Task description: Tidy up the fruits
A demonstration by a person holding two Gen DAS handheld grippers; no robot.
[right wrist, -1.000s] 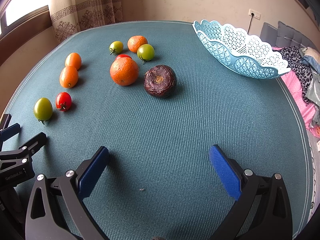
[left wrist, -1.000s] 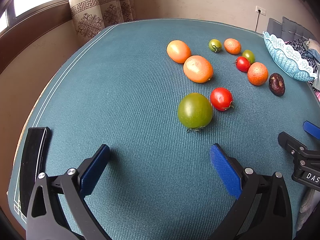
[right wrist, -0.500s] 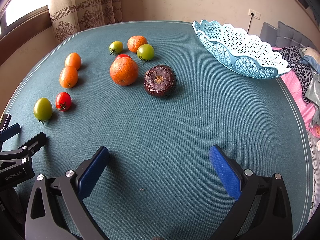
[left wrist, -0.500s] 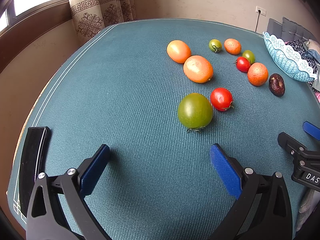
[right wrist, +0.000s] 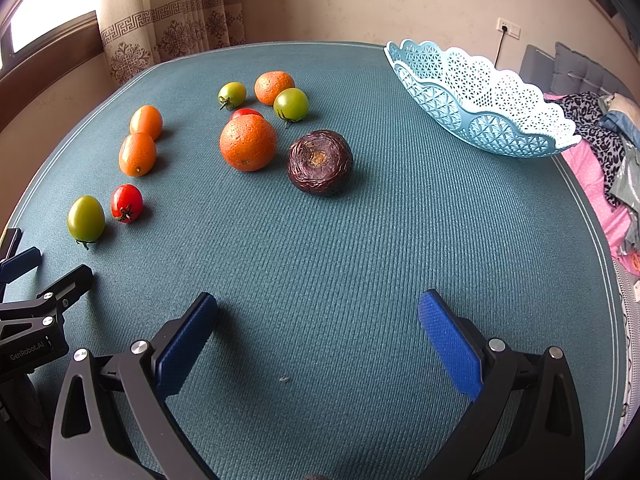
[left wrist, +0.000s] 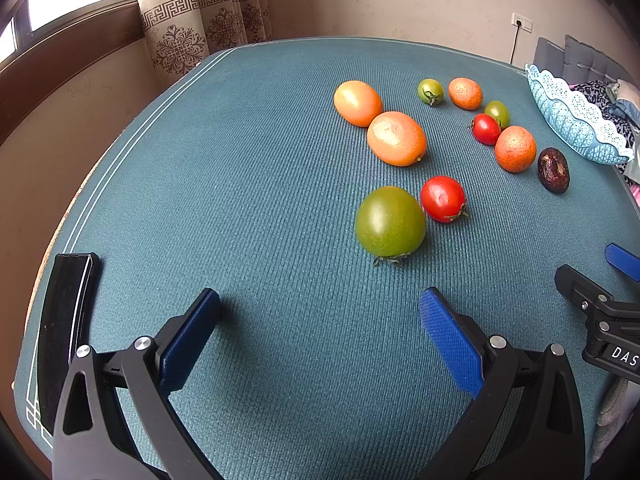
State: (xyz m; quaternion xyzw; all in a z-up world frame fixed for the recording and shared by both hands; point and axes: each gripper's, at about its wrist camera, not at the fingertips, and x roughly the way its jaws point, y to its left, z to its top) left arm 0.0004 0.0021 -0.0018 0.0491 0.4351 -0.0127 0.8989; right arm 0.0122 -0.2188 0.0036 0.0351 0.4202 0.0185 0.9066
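Observation:
Several fruits lie on a teal table. In the left wrist view a large green tomato (left wrist: 390, 222) sits just ahead of my open, empty left gripper (left wrist: 320, 304), with a red tomato (left wrist: 443, 199) beside it and two orange fruits (left wrist: 396, 139) farther back. In the right wrist view an orange (right wrist: 248, 142) and a dark wrinkled fruit (right wrist: 320, 162) lie ahead of my open, empty right gripper (right wrist: 318, 306). A light blue lattice basket (right wrist: 480, 100) stands at the far right with nothing visible in it. Small green tomatoes (right wrist: 291, 105) and a tangerine (right wrist: 274, 87) lie behind the orange.
A black flat object (left wrist: 64, 332) lies at the table's left front edge. The right gripper's tip shows in the left wrist view (left wrist: 600, 304). A bed with clothes (right wrist: 600, 136) is beyond the table's right edge. Curtain and window stand at the back left.

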